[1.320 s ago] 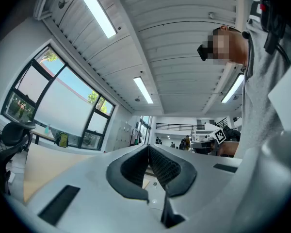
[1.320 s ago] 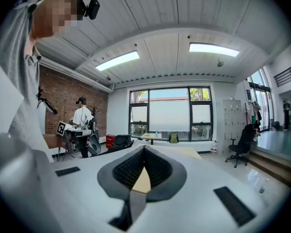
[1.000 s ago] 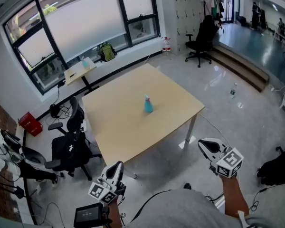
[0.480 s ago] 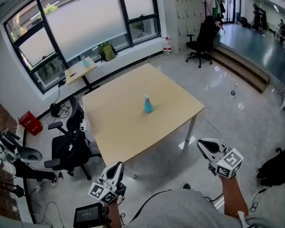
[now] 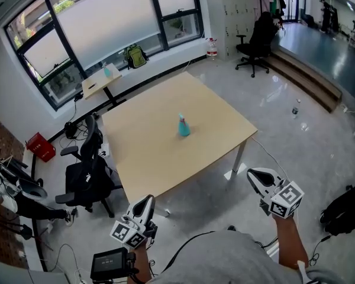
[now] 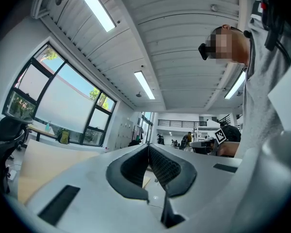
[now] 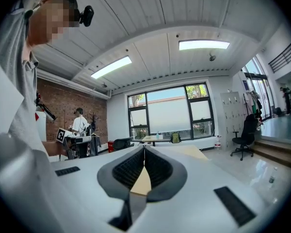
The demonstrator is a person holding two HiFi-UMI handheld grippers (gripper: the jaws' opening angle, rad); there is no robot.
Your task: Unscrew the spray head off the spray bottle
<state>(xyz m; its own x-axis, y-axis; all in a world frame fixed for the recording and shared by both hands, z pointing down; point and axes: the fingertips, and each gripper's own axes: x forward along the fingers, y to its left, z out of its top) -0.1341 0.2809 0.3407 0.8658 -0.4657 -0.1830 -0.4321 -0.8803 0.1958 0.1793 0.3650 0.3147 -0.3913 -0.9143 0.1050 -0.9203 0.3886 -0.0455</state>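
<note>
The spray bottle (image 5: 183,126) stands on the wooden table (image 5: 154,158), grey floor (image 5: 284,123) around. Left claw (image 5: 145,202) and right claw (image 5: 254,175): closed, empty.

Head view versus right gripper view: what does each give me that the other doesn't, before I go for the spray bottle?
Only the head view shows the spray bottle, upright near the middle of the table, and the left gripper and right gripper from outside, both short of the table. Only the right gripper view shows that gripper's jaws close up, shut with nothing between them, plus the ceiling lights. Both show the table, the big window and the green backpack.
</note>
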